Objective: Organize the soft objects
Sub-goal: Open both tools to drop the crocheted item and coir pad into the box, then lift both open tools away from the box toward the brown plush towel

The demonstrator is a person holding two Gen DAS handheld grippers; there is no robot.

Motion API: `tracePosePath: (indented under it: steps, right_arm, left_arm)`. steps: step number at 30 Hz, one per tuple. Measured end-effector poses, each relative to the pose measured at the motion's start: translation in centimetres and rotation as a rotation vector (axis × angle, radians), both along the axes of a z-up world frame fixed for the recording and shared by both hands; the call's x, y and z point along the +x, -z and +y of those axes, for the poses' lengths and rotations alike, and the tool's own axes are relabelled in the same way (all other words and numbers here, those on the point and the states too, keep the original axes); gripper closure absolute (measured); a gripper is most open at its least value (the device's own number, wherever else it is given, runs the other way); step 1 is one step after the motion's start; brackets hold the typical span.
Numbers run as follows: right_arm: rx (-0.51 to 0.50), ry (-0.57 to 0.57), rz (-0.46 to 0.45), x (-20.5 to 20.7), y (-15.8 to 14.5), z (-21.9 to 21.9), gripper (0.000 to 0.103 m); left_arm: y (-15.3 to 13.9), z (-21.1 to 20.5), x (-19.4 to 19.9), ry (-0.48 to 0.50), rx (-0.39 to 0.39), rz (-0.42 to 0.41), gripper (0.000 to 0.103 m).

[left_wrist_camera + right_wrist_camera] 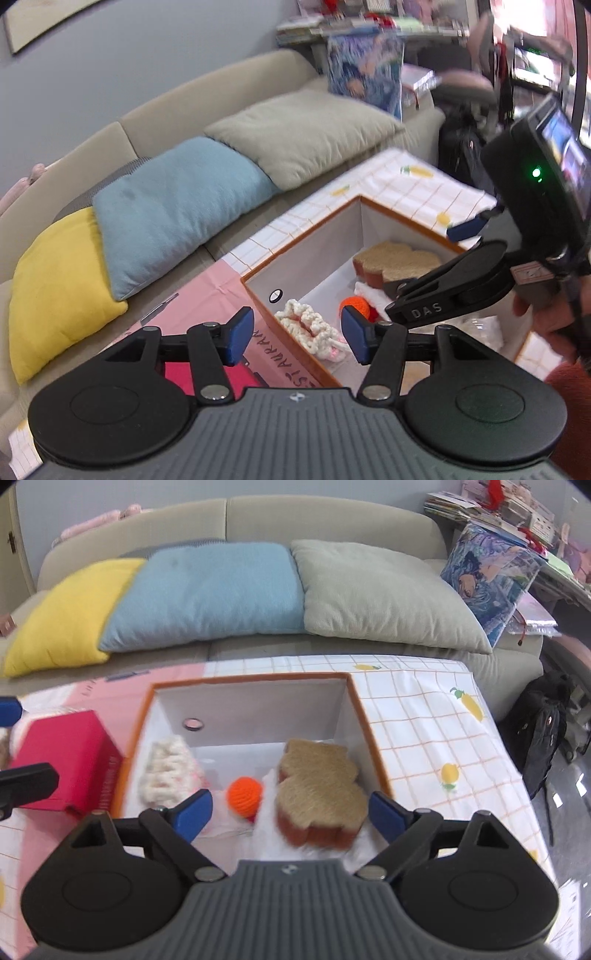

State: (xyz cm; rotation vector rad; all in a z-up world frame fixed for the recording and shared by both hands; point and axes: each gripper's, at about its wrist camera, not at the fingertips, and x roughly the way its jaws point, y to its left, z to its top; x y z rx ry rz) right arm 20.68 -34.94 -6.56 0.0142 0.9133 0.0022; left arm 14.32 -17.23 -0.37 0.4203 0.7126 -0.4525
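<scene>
Fuzzy tan toast-shaped plush [320,797], knit orange ball [244,795] in white box [258,712] (orange-rimmed); both tools [297,338] [291,812] spread, w/ nothing held.

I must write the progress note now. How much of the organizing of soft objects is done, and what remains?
Done: the cream knitted piece, orange ball and tan plush already lie inside the box.
In hand: nothing; the left gripper and right gripper are both open above the box.
Left: no other loose soft item shows clearly, so the job looks nearly finished.
</scene>
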Motion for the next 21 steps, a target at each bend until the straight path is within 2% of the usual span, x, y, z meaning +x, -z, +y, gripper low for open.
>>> tracePosePath:
  steps: [7,13,18,21]
  right_arm:
    - [0.107,0.020,-0.039,-5.6,-1.9,3.5,0.010]
    - [0.177,0.017,-0.052,-9.5,-2.5,6.8,0.010]
    - [0.184,-0.026,-0.051,-12.1,-2.7,9.7,0.010]
    - [0.187,-0.054,-0.030,-13.2,-2.5,11.3,0.010]
  left_arm:
    - [-2.2,5.0,-5.6,-0.074,-0.093,-0.063,0.038]
    - [-2.5,10.2,-9.0,-0.183,-0.156,-0.055,0.038]
    - [-2.1,14.0,-11.5,-0.294,-0.216,-0.059,0.038]
    - [-1.4,15.9,-12.6,-0.334,-0.231,-0.026,0.038]
